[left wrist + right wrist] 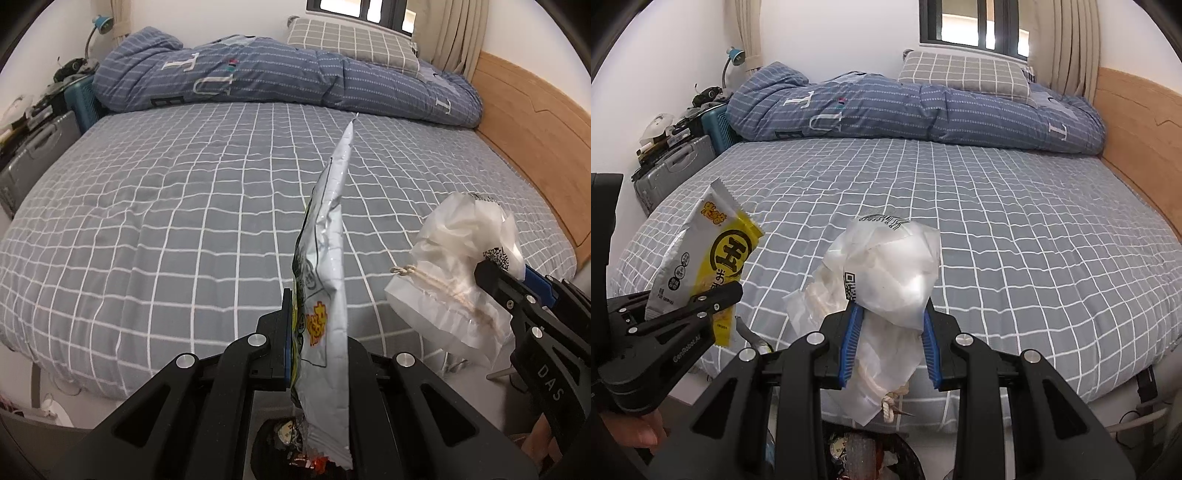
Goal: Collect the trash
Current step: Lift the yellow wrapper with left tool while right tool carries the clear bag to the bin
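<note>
My left gripper is shut on a silver and yellow snack packet, held upright above the foot of the bed. The packet also shows in the right wrist view, with the left gripper at the left. My right gripper is shut on a crumpled clear plastic bag with a QR label and a bit of string. The bag also shows in the left wrist view, held by the right gripper. Below both grippers a dark bin with wrappers shows, also in the left wrist view.
A bed with a grey checked sheet fills the view. A folded blue duvet and a pillow lie at its far side. A wooden headboard runs along the right. Suitcases and clutter stand at the left wall.
</note>
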The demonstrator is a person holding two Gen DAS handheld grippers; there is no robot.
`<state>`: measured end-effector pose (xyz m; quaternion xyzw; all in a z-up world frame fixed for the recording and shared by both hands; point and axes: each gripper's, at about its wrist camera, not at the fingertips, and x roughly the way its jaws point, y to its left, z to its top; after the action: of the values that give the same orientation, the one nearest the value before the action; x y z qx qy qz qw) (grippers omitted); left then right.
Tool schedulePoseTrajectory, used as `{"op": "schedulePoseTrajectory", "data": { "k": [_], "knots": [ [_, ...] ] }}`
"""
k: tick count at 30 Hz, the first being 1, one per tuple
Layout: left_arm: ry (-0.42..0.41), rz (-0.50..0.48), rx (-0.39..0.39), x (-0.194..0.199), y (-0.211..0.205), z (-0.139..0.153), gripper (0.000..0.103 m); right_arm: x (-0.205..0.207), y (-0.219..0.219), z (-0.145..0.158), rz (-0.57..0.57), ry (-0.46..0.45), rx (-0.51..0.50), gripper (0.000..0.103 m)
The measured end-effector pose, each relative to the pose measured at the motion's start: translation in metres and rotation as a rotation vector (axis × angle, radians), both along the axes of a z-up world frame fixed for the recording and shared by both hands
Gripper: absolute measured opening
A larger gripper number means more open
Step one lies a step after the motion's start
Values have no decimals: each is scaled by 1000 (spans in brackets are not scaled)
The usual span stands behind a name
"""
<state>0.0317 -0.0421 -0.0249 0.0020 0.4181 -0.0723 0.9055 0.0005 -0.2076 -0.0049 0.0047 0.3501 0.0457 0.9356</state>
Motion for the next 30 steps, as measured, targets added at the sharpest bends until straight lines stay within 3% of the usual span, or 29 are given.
{"op": "schedulePoseTrajectory", "data": {
  "k": [15, 30],
  "knots": [
    [53, 17, -12, -54, 10, -17, 2, -53, 13, -15, 18, 39, 4, 29],
    [137, 38, -3, -121, 27, -46, 2, -107, 22, -49, 21, 134, 1, 29]
  ]
}}
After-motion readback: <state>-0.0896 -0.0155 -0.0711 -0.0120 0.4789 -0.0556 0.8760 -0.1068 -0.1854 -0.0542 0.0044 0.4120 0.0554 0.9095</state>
